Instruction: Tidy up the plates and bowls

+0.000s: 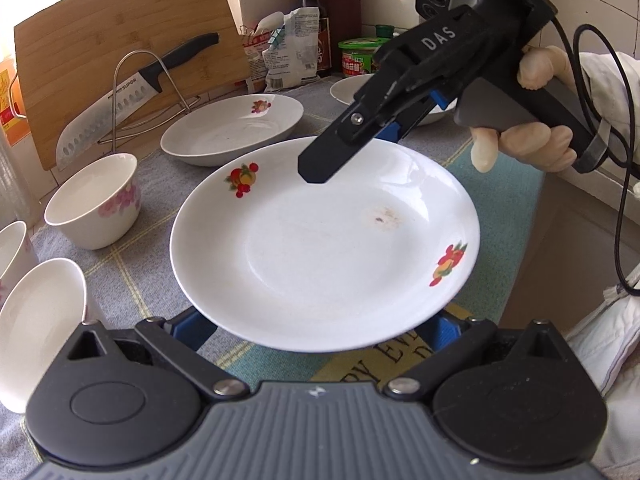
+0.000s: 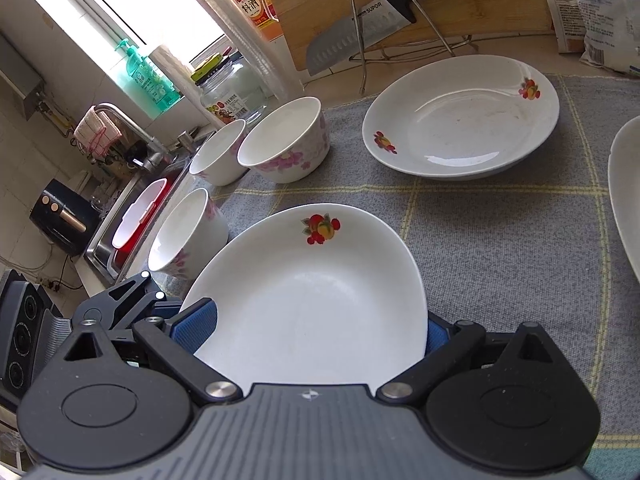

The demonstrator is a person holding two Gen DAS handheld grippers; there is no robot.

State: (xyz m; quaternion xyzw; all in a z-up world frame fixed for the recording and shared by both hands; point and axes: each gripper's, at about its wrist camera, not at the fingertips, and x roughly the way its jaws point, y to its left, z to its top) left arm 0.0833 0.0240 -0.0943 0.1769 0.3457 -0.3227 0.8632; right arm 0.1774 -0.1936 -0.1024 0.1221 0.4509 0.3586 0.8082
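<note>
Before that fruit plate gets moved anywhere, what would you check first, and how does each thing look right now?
1. Right gripper on the held plate's far rim: ok.
2. Left gripper under its near rim: cannot tell whether clamped.
3. Plate level: ok.
4. Second fruit plate bare, ready for stacking: ok.
5. Nearest bowl clear of the plate: cannot tell; it sits close.

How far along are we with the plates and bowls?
Nothing looks stacked yet. In hand: the left tool and right tool both meet the near plate; whether either clamps it is unclear. Left to do: the far plate, a third plate and three bowls, all standing separately.
</note>
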